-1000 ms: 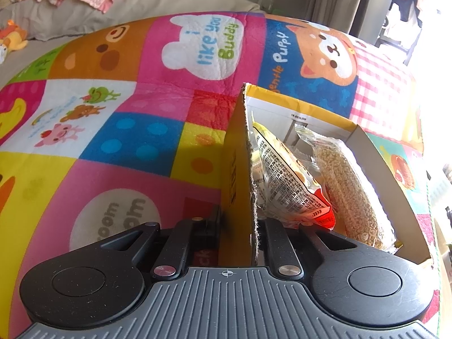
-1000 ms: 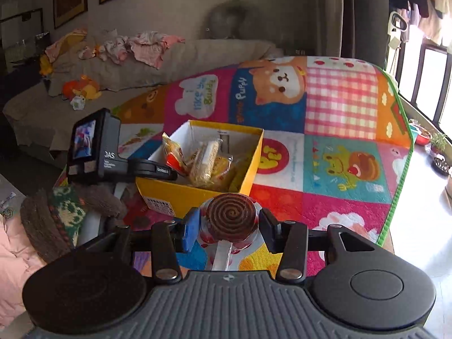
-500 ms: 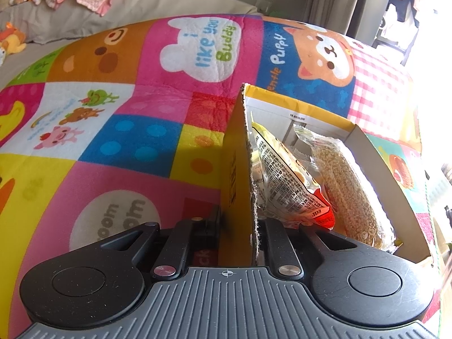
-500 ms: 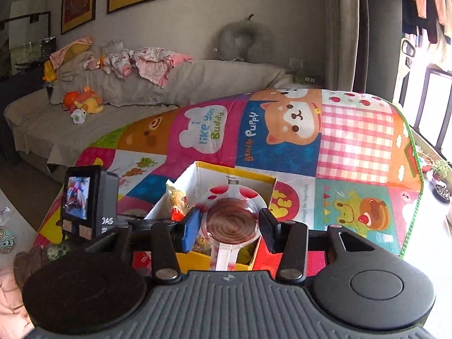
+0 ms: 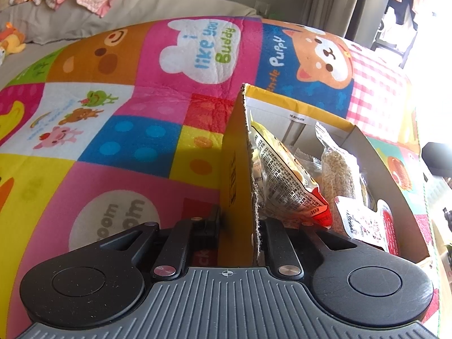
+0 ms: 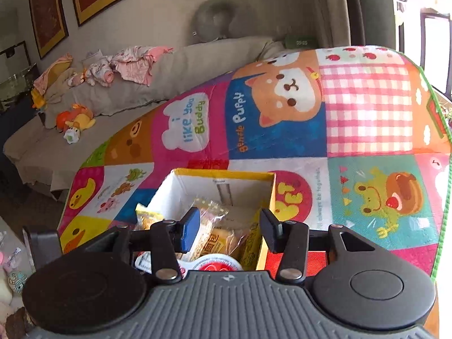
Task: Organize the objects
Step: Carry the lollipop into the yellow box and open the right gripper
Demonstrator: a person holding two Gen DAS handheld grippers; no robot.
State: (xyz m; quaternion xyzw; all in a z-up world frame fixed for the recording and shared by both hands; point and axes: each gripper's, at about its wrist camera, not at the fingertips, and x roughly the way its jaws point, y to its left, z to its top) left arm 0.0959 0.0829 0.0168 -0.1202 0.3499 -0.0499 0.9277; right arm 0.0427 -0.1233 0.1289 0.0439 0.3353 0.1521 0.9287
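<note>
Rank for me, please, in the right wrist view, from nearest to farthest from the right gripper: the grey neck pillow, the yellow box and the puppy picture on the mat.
1. yellow box, directly beneath the right gripper, whose jaws are opening.
2. puppy picture, farther up the mat.
3. grey neck pillow, on the sofa back by the wall.

The colourful patchwork play mat [image 5: 127, 130] carries most of the readable words. Its white bear-shaped cloud [image 5: 202, 52] reads "i like you Buddy". To the right of the cloud, the blue panel [image 5: 278, 53] beside the orange puppy face says "gentle Puppy". In the right wrist view, small text by the frog panel [image 6: 381, 197] reads "always be together". Print on the snack packets is too small to read.
</note>
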